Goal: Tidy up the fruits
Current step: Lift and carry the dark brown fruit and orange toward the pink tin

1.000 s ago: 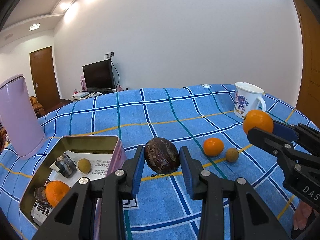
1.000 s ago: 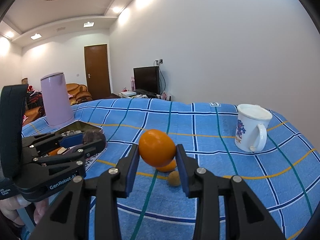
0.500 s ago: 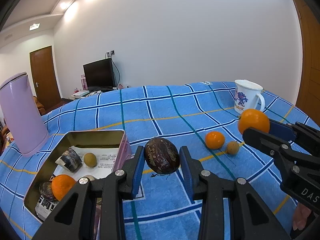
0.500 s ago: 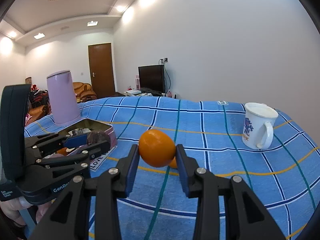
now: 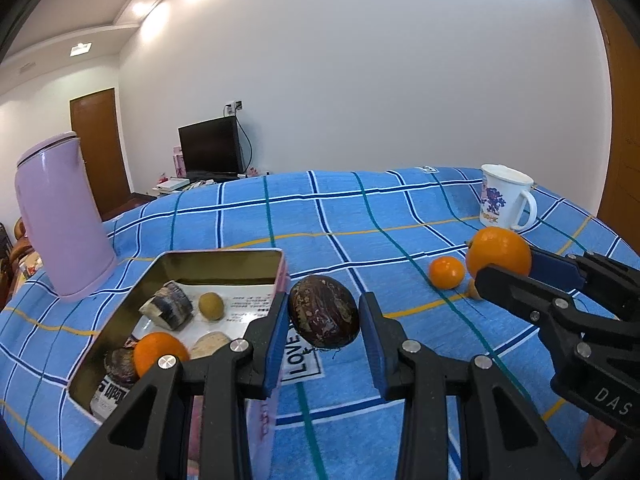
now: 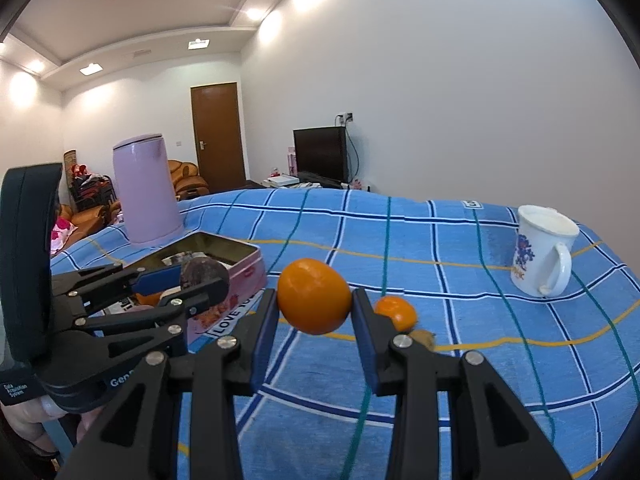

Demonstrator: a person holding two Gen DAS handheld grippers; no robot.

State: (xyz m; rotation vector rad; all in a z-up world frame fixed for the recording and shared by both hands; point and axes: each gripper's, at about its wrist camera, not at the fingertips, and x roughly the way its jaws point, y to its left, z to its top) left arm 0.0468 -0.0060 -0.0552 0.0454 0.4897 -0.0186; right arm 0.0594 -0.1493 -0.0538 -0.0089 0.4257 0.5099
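Observation:
My left gripper (image 5: pixel 323 322) is shut on a dark purple passion fruit (image 5: pixel 323 311), held just right of the open pink tin (image 5: pixel 224 258). The tin holds a small orange (image 5: pixel 159 351), a small green-brown fruit (image 5: pixel 211 306) and other pieces. My right gripper (image 6: pixel 314 310) is shut on a large orange (image 6: pixel 313 295), seen in the left wrist view as the large orange (image 5: pixel 498 254) above the cloth. A small orange (image 6: pixel 396 312) and a little brown fruit (image 6: pixel 424 337) lie on the blue checked cloth, partly behind the right finger.
A lilac kettle (image 5: pixel 60 216) stands behind the tin at the left. A white mug (image 6: pixel 542 250) with a blue pattern sits at the far right. The blue checked tablecloth (image 5: pixel 340 216) covers the table. A television and a brown door are beyond.
Both grippers have shifted left across the table with their fruits. The tin now lies closer under the left gripper, and the loose fruits have slid to the right in both views.

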